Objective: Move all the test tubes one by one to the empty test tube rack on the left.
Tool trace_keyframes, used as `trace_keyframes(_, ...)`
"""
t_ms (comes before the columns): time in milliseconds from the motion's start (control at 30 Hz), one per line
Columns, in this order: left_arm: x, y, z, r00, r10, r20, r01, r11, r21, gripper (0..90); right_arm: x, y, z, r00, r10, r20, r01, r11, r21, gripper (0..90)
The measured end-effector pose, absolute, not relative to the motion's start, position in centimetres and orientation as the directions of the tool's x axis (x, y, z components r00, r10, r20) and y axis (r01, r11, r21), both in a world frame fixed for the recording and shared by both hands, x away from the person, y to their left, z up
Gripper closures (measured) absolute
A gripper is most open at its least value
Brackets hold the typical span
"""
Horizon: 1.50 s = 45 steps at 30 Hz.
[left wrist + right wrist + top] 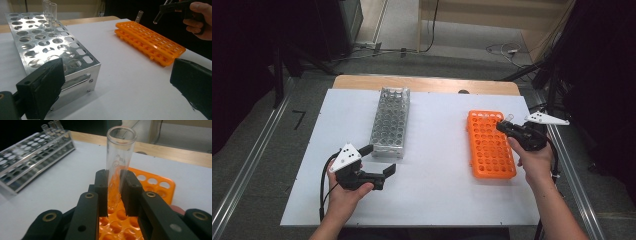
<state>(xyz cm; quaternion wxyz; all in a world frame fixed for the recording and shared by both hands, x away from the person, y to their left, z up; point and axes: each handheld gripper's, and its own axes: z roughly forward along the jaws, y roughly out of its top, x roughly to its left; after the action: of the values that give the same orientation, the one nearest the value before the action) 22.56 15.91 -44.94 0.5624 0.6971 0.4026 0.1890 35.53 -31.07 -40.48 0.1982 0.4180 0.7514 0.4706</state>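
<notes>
High view: white board on the table (422, 200), metal rack (390, 122) left of centre, orange rack (490, 145) to the right. Right gripper (503, 126) sits over the far end of the orange rack, jaws pinched on a clear glass tube (509, 118). Left gripper (388, 170) rests low on the board just in front of the metal rack's near end, jaws spread, nothing between them.

Left gripper view: its two black jaws stand wide apart at the bottom corners, empty. Metal rack (50, 50) is close on the left, with two or three tubes (50, 11) standing in its far holes. Orange rack (150, 42) lies further off, one tube (139, 17) standing at its far end. Above that rack the right gripper (163, 10) carries its tube (158, 18) clear of the holes, well off the board. Tube is tilted, rounded bottom down and toward the rack, long axis slanting rather than plumb.

Right gripper view: jaws clamped narrow on the lower part of the tube (118, 165), open mouth at the top, long axis running roughly up the frame, closed end hidden between the pads. Orange rack (155, 183) lies directly below; metal rack (30, 162) off to the left, well apart.

Judgement: tubes are going from the orange rack to the metal one. A few are across, one is in the air, at least one waits. Most metal holes are unfilled.
</notes>
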Motion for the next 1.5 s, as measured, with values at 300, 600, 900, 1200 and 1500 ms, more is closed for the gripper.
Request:
trace_keyframes(300, 22.3, 15.2, -44.6, 0.62, 0.769, -0.158, 0.329, -0.072, 0.941, 0.0, 32.8, -29.1, -40.7, -0.632, 0.769, 0.096, 0.424, 0.24, 0.873, 74.1)
trace_keyframes(600, 22.0, 14.5, -44.2, 0.634, 0.76, -0.145, 0.315, -0.082, 0.946, 0.0, 30.2, -26.2, -41.6, -0.709, 0.696, 0.112, 0.392, 0.257, 0.883, 74.2)
trace_keyframes(900, 21.4, 13.0, -43.6, 0.665, 0.735, -0.129, 0.296, -0.101, 0.95, 0.0, 27.9, -22.2, -42.9, -0.792, 0.602, 0.102, 0.374, 0.346, 0.86, 74.2)
trace_keyframes(1200, 21.2, 11.6, -43.3, 0.702, 0.699, -0.138, 0.298, -0.113, 0.948, 3.5, 26.5, -19.2, -43.7, -0.844, 0.529, 0.09, 0.345, 0.405, 0.847, 74.2)
trace_keyframes(1500, 21.2, 10.0, -43.3, 0.735, 0.664, -0.139, 0.297, -0.131, 0.946, 10.7, 25.5, -16.7, -44.3, -0.874, 0.48, 0.075, 0.318, 0.45, 0.835, 74.2)
